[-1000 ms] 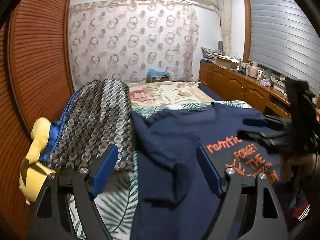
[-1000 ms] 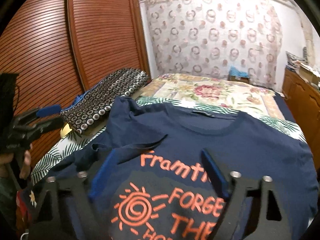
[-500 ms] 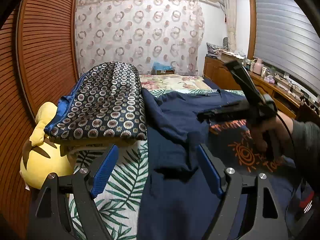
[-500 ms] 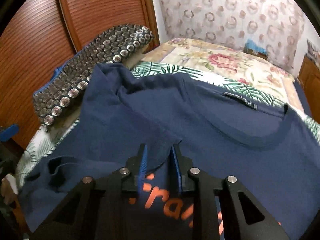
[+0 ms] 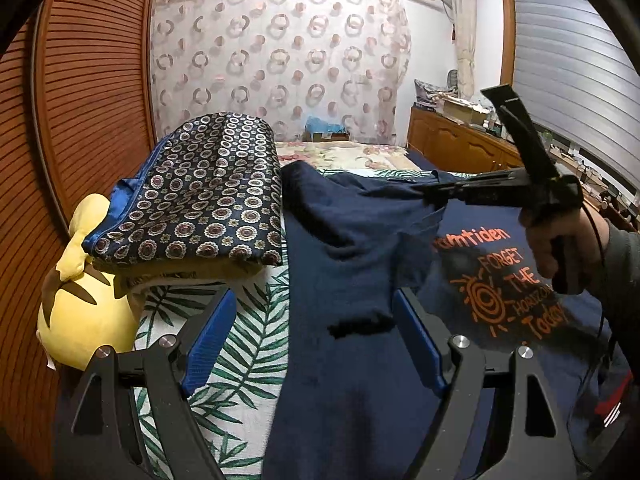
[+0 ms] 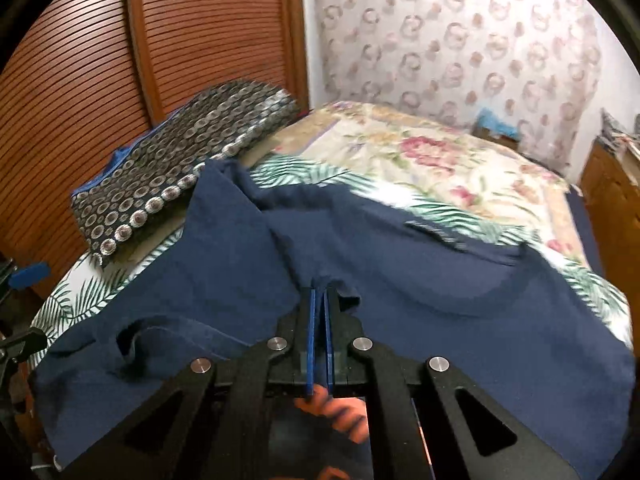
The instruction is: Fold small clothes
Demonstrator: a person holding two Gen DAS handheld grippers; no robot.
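At far left, a yellow plush toy (image 5: 86,316) against the slatted wooden wardrobe door (image 5: 92,92). Just right of it, a folded circle-patterned quilt (image 5: 208,196) on the bed (image 5: 240,364), over the palm-leaf sheet. Next, the left tongs (image 5: 312,336), spread wide and empty, hovering low over the near left edge of the navy T-shirt (image 5: 352,380). Spread across the bed beside the quilt, that T-shirt, orange print facing up, one sleeve rumpled and a fold of its upper left part lifted. Further right, the right tongs (image 6: 319,294) (image 5: 430,196), pinched tight on that raised fold of navy cloth, gripped by a hand (image 5: 560,248) in a dark sleeve. At far right, a wooden cabinet (image 5: 460,148) along the shuttered window.
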